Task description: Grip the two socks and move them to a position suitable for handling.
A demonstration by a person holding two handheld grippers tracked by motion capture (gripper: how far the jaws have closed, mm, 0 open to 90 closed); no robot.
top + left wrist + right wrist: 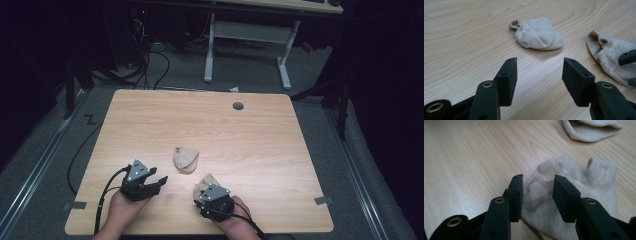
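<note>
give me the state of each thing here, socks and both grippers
far sock: bunched up, lying loose on the table, untouched
near sock: crumpled flat on the table, its edge between the right gripper's jaws, not yet pinched
left gripper: open, empty, pointed toward the far sock
right gripper: open, jaws straddling the near sock

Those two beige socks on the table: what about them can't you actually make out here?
- Near sock: in the high view the right gripper covers most of it; in the right gripper view the fingers straddle its edge, but whether they pinch it cannot be told.
- The same sock is cut off by the right edge in the left gripper view.
- Far sock: cut off by the top edge in the right gripper view.
</note>
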